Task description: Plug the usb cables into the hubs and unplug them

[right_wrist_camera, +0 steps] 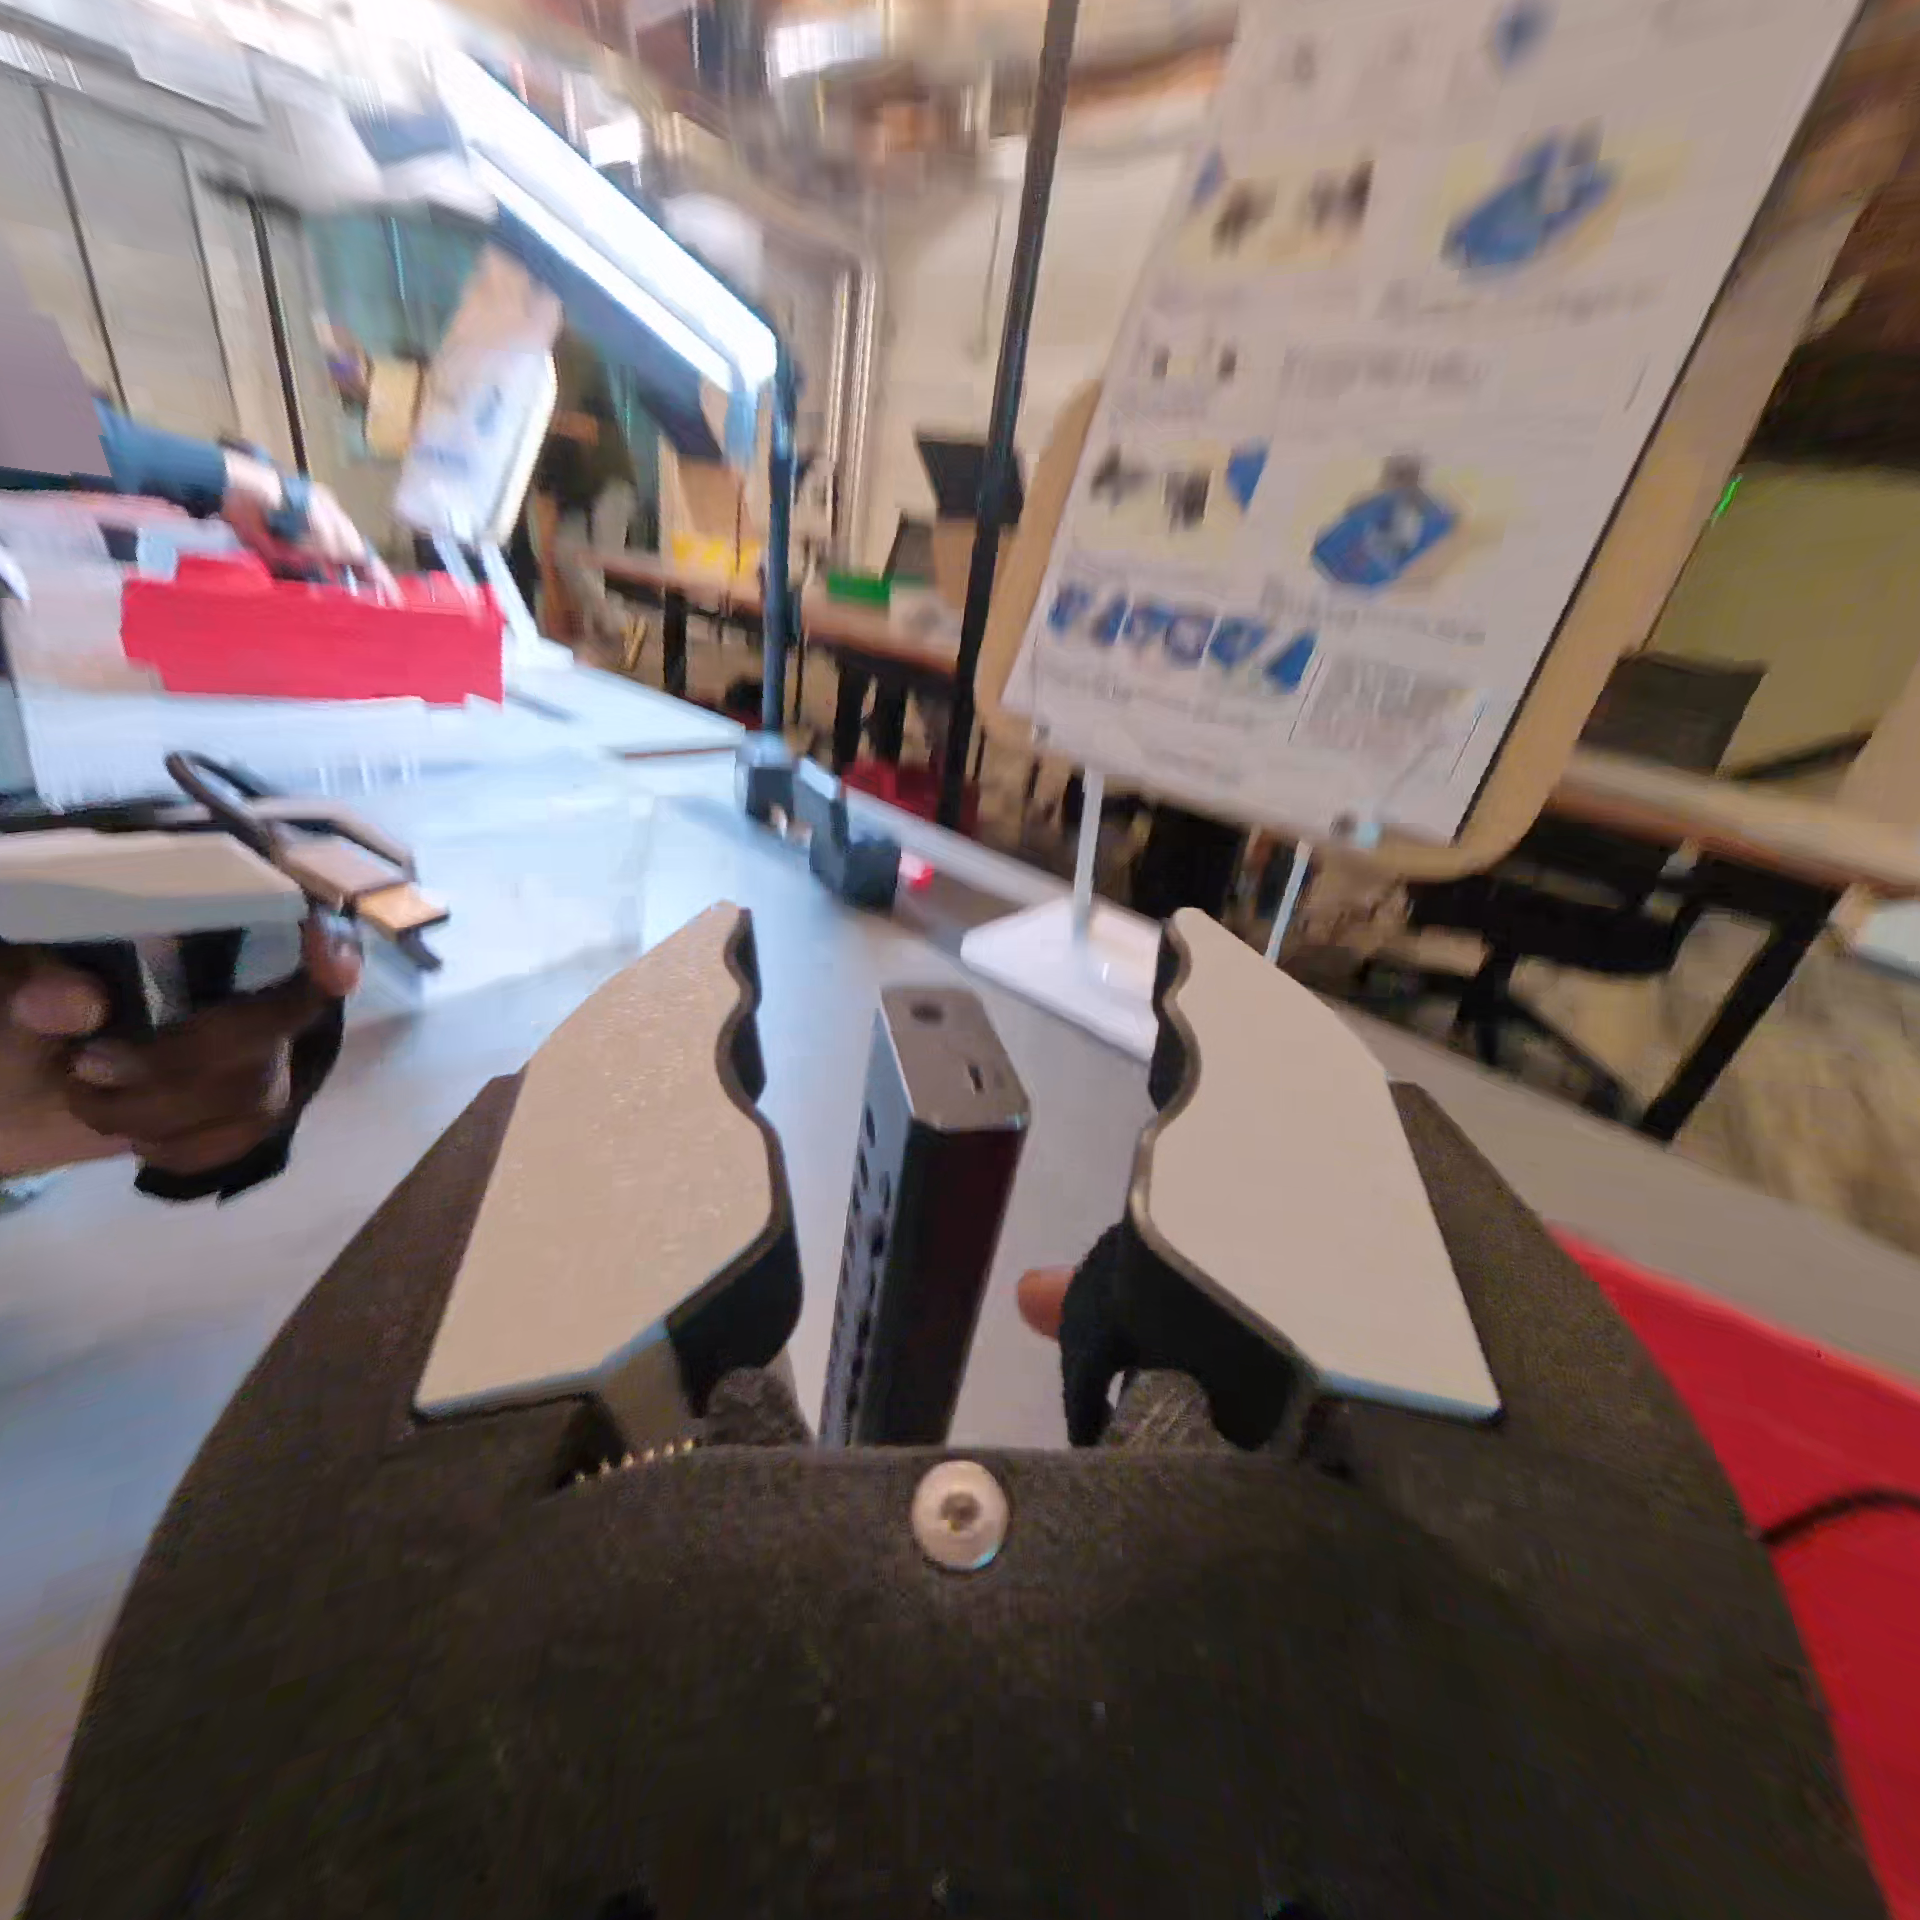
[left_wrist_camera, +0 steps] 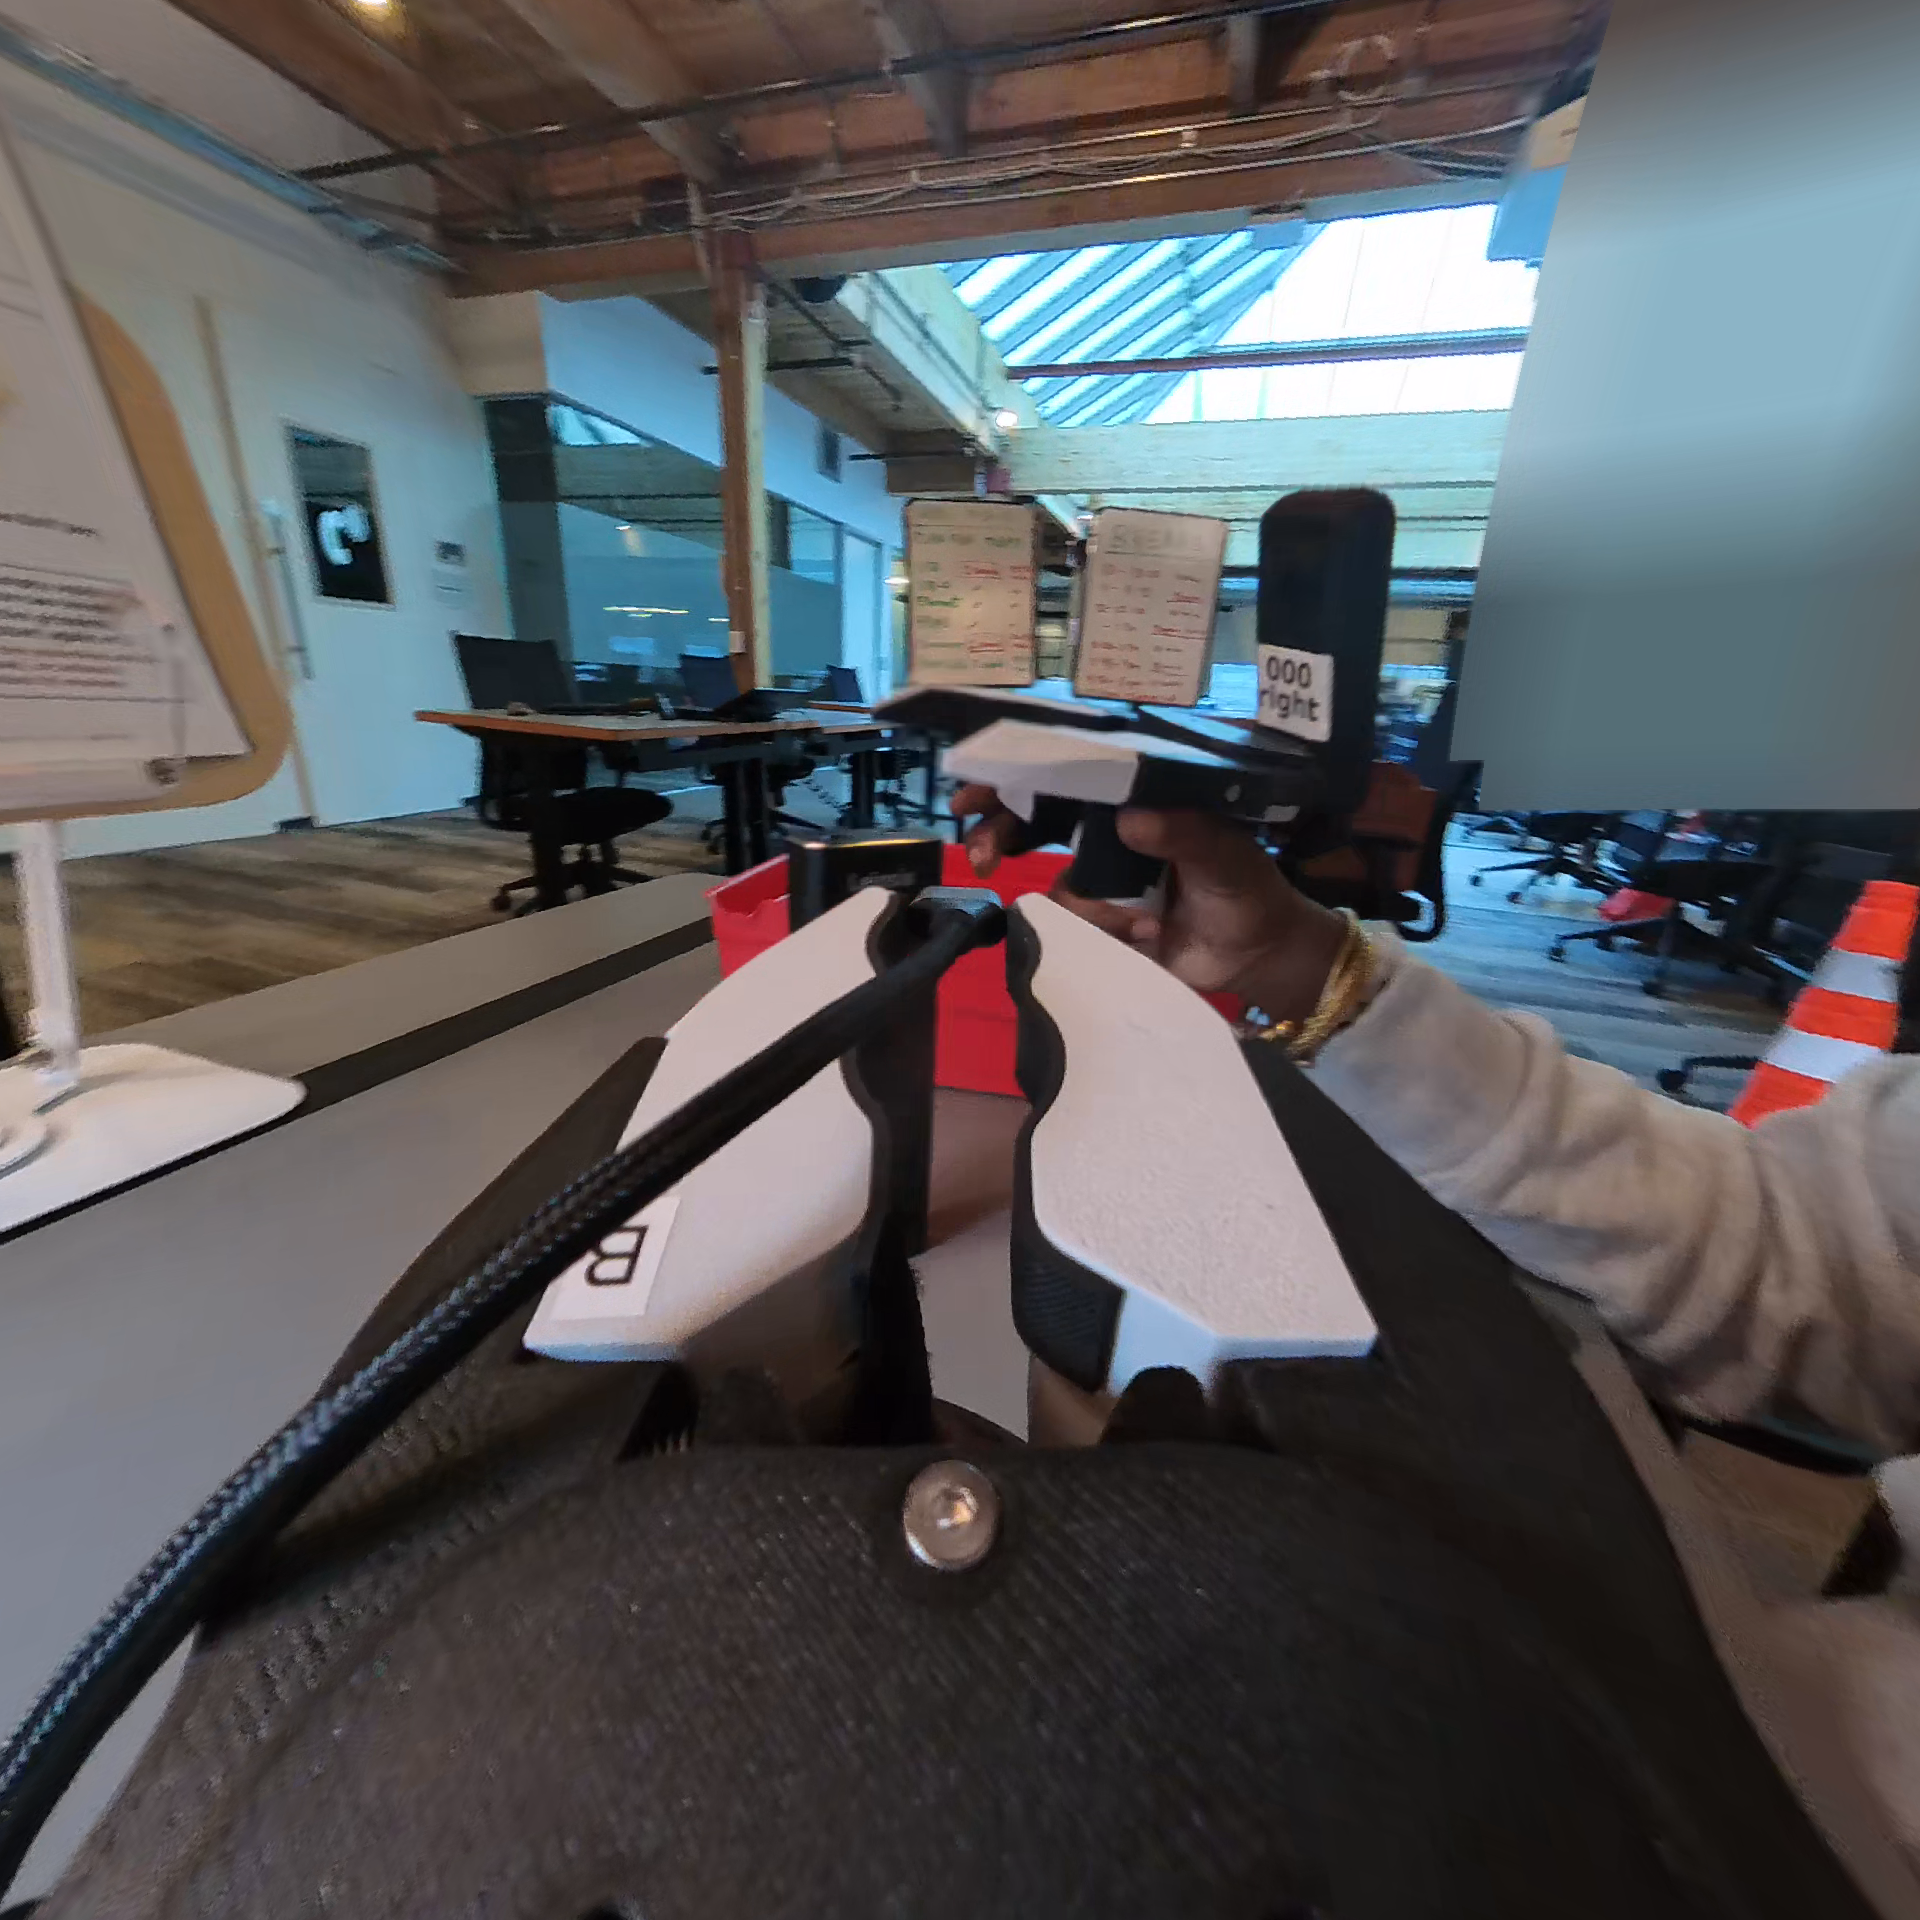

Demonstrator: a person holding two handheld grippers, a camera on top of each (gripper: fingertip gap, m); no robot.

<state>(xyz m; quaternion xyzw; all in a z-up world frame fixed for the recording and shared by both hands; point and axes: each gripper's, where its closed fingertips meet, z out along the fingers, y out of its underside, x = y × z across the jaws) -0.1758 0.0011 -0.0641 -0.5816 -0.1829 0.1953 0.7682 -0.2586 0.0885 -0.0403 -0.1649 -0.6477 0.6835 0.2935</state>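
Observation:
My left gripper [left_wrist_camera: 951, 912] is shut on the plug of a black braided USB cable [left_wrist_camera: 727, 1081]. The cable trails back to the lower left. The plug points at a black hub [left_wrist_camera: 862, 871] just beyond the fingertips, in front of a red bin [left_wrist_camera: 971, 1023]. My right gripper [right_wrist_camera: 956, 966] is open, and the black hub [right_wrist_camera: 935, 1143] stands upright between its fingers without touching them. In the left wrist view the right gripper [left_wrist_camera: 956, 738] hovers just above the hub, held by a hand. In the right wrist view the left gripper [right_wrist_camera: 312, 904] is at the left, with the plug's metal tip [right_wrist_camera: 400, 912] sticking out.
A grey table [left_wrist_camera: 208, 1299] carries a white document stand [left_wrist_camera: 104, 623], also in the right wrist view [right_wrist_camera: 1351, 416]. A black lamp clamp [right_wrist_camera: 821, 821] sits at the table's far edge. A red bin edge [right_wrist_camera: 1766, 1455] is at the lower right. An orange cone [left_wrist_camera: 1849, 997] stands on the floor.

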